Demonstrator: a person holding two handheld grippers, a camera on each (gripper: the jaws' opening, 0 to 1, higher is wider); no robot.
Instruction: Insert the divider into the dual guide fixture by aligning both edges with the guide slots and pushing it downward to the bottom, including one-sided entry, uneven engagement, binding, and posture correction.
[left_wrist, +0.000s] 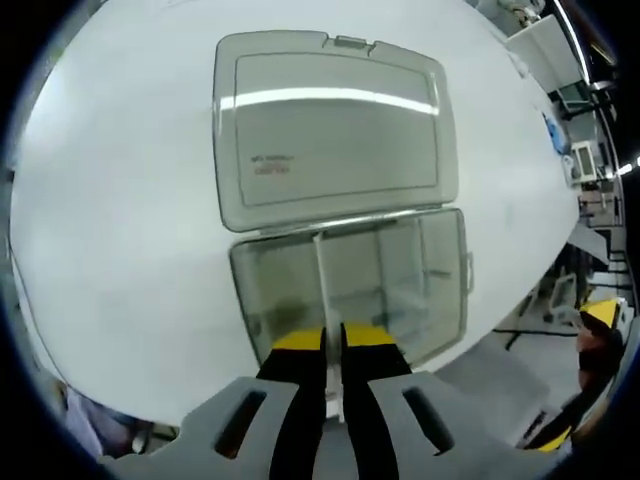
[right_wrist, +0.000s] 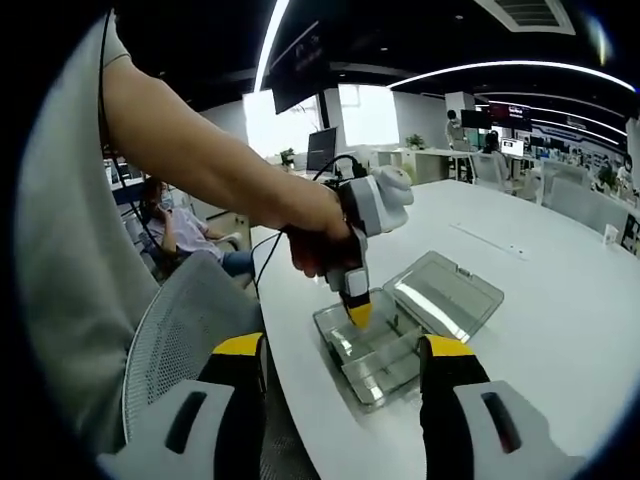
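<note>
A clear plastic box (left_wrist: 452, 290) with inner guide walls sits on the white table (left_wrist: 110, 200), its hinged lid (left_wrist: 330, 130) lying open flat behind it. My left gripper (left_wrist: 333, 338) is shut on a thin clear divider (left_wrist: 322, 285) that stands upright inside the box, running away from the jaws toward the hinge. In the right gripper view the left gripper (right_wrist: 359, 318), held by a person's hand, points down into the box (right_wrist: 385, 372) beside the open lid (right_wrist: 445, 293). My right gripper (right_wrist: 345, 362) hovers open, short of the box, with nothing between its fingers.
The box lies near the table's curved edge (right_wrist: 300, 400). A grey mesh chair (right_wrist: 185, 335) stands just off that edge, and a seated person (right_wrist: 175, 228) is behind it. More desks and monitors fill the room beyond the wide tabletop (right_wrist: 560, 290).
</note>
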